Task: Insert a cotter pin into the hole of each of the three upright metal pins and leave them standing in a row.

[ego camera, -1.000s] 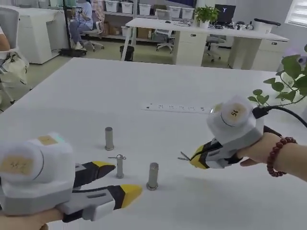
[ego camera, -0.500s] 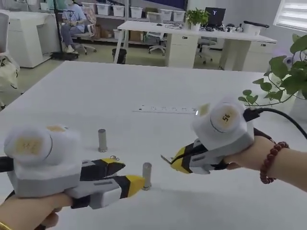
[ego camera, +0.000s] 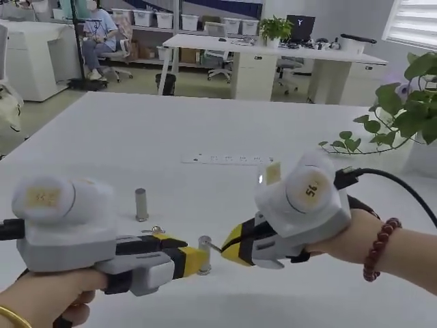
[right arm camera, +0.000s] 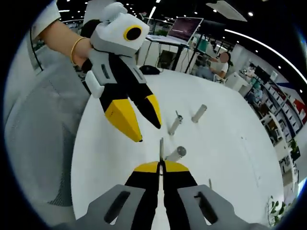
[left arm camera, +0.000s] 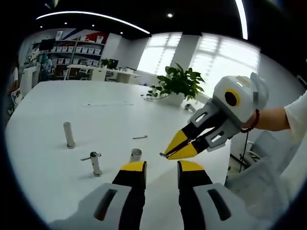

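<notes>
White table (ego camera: 205, 130); right tool (right arm camera: 161, 165), round label (ego camera: 311, 191) unreadable, grips cotter pin (right arm camera: 161, 147).

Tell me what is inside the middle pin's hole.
A cotter pin crosses the middle pin near its top, sticking out to one side. The hole itself is too small to see, and in the head view the left gripper covers most of that pin.

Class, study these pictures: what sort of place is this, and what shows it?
Probably an open-plan office: white desks, wheeled chairs and shelves of storage bins behind the worktable.
</notes>
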A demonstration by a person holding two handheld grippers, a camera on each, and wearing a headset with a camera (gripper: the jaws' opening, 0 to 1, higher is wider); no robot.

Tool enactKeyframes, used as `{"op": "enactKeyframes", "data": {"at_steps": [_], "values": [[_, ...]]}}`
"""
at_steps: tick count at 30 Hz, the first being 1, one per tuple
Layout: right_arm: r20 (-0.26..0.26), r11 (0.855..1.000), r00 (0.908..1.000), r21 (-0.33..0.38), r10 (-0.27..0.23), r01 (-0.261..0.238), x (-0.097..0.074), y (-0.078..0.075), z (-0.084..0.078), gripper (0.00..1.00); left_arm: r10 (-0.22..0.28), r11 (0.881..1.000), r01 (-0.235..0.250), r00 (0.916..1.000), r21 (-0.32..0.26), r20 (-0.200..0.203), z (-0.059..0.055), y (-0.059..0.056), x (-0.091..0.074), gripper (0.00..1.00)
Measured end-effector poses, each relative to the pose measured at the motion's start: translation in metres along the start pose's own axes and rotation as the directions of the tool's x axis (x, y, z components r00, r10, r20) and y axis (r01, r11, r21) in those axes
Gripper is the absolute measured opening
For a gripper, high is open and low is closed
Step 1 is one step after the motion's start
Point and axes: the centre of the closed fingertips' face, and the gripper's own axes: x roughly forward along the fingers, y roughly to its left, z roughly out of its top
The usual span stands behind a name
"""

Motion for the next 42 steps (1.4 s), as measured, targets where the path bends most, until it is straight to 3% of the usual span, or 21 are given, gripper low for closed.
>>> {"op": "enactKeyframes", "data": {"at_steps": [10, 20, 29, 35, 42], "values": [[0.03, 0.999, 0.9993, -0.045, 0.025, -0.024, 0.002, 0.011, 0.011, 0.02, -0.024, 0.998, 0.024, 0.9997, -0.057, -0.01, -0.002, -0.005, 0.003, 0.13], [0.045, 0.999, 0.9986, -0.045, 0.027, -0.025, 0.005, 0.013, 0.015, 0.02, -0.014, 0.998, 0.012, 0.9996, -0.06, -0.024, -0.005, -0.002, 0.004, 0.04], [0.053, 0.999, 0.9983, -0.045, 0.026, -0.023, 0.007, 0.013, 0.019, 0.02, -0.016, 0.997, 0.015, 0.9996, -0.076, -0.024, -0.006, -0.001, 0.004, 0.02], [0.057, 0.998, 0.9979, -0.048, 0.03, -0.027, 0.008, 0.015, 0.019, 0.03, -0.032, 0.991, 0.029, 0.9992, -0.132, -0.021, -0.007, -0.002, 0.003, 0.01], [0.075, 0.999, 0.997, -0.045, 0.019, -0.016, 0.009, 0.013, 0.02, 0.03, -0.026, 0.99, 0.024, 0.9996, -0.138, -0.011, -0.005, -0.002, 0.002, 0.0]]}}
